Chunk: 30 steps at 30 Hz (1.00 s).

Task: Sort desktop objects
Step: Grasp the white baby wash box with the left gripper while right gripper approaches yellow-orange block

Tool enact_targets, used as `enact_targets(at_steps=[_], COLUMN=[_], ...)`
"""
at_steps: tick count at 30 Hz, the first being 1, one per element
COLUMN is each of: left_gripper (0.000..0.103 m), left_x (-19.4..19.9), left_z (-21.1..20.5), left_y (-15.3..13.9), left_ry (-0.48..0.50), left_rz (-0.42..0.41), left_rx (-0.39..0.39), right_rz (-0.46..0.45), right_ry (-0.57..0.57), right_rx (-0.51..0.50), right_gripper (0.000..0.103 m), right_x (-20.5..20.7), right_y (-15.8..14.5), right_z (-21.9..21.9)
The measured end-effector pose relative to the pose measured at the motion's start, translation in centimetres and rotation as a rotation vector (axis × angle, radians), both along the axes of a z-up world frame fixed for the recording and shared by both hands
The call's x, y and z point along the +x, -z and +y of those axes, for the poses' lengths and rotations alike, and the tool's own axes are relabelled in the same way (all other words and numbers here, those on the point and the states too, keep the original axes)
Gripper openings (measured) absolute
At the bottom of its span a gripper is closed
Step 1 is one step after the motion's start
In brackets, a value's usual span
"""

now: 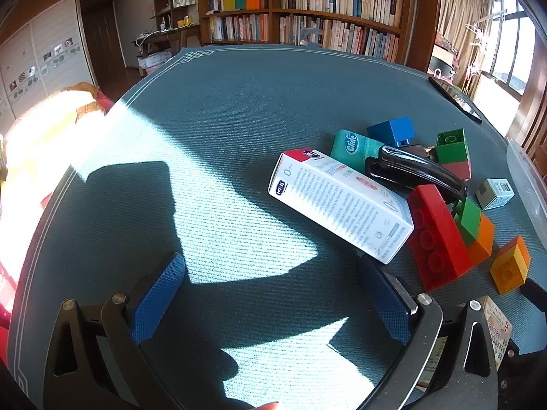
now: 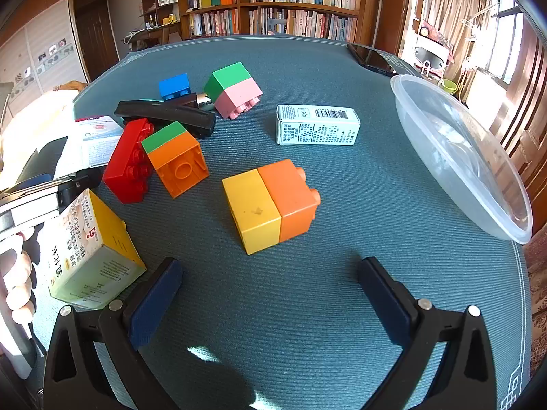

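Right wrist view: both tongs spread wide, gripping nothing, over the teal mat (image 2: 307, 307).
Right gripper (image 2: 270, 294) faces a yellow-orange block (image 2: 270, 205) at 12 o'clock; clear bowl (image 2: 461, 150) at 2. Left gripper (image 1: 273, 294) hovers; white carton (image 1: 342, 205) at 1 o'clock, touching a red brick (image 1: 434, 235).

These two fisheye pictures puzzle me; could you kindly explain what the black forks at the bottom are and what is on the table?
Each fork is a hand-held gripper; a person carries one in each hand, with a camera looking along its fingers. One picture comes from the left gripper, the other from the right gripper. Both are open and hold nothing. On the green table mat lie toy bricks, such as a yellow-orange brick pair and a red brick, plus a white carton, a small barcoded box, a black clip and a clear plastic lid.
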<state>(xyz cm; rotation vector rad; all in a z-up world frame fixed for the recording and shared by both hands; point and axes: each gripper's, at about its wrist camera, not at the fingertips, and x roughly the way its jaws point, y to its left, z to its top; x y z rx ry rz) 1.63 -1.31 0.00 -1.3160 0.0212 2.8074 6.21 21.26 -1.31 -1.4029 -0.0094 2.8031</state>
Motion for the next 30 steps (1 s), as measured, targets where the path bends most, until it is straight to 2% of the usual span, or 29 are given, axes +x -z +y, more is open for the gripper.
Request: enact_targets(at_steps=[8,14,21,28,30], left_gripper=[0.103,0.103,0.103,0.103,0.103], left_x=[1.8,2.7,1.6,0.0,-0.7], left_z=[-1.2,-0.7,0.7,1.5,1.5], left_y=[-0.8,-1.3,-2.0,-2.4,-2.3], left_ry=[0.015,0.036,0.070,0.151,0.186], left_rz=[0.020,0.049,0.077,0.110,0.096], left_rx=[0.082,0.063,0.029,-0.051,-0.038], right_rz=[0.003,0.003,0.007,0.005,0.004], right_ry=[-0.005,-0.036,-0.066,-0.066,-0.065], right_rx=[-0.006,-0.020,-0.030,-0.018,-0.017], right_gripper=[0.103,0.103,0.103,0.103,0.103], right_x=[0.1,0.5,1.3,1.3,1.3], right_y=[-0.2,-0.3,-0.3,-0.2,-0.2], right_z=[0.0,0.3,0.5,0.2,0.3])
